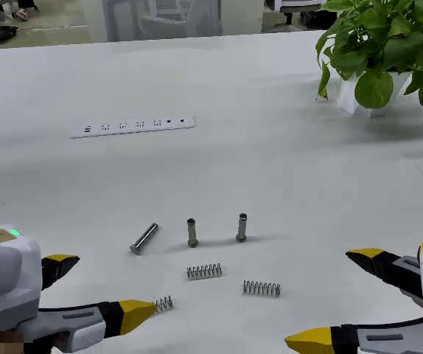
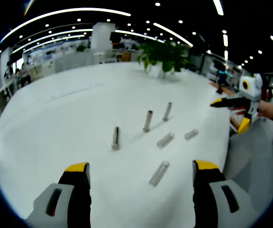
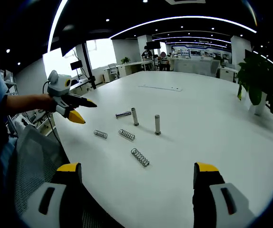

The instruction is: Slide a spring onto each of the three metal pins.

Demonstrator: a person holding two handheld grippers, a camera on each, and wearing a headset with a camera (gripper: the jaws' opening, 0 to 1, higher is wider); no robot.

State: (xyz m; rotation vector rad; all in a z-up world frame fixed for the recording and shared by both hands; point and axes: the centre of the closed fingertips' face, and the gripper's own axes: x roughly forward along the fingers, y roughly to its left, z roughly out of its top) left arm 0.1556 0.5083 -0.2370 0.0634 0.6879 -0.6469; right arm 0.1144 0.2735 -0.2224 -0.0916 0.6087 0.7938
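The left tongs (image 1: 108,286) and right tongs (image 1: 326,299) both stand apart and empty; the nearest spring (image 1: 163,303) lies flat on the table (image 1: 270,169), near-left of the middle pin (image 1: 192,232), just off the left tongs' tip, its axis roughly along their reach.

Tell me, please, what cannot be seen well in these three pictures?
- Left tongs, head view: the body behind them is cut off by the left and bottom edges.
- Right tongs, head view: the body is cut off by the right and bottom edges.
- Plant pot, head view: mostly covered by leaves.
- Power strip, head view: markings too small to read.
- Farthest spring, left gripper view: coils too blurred to count.
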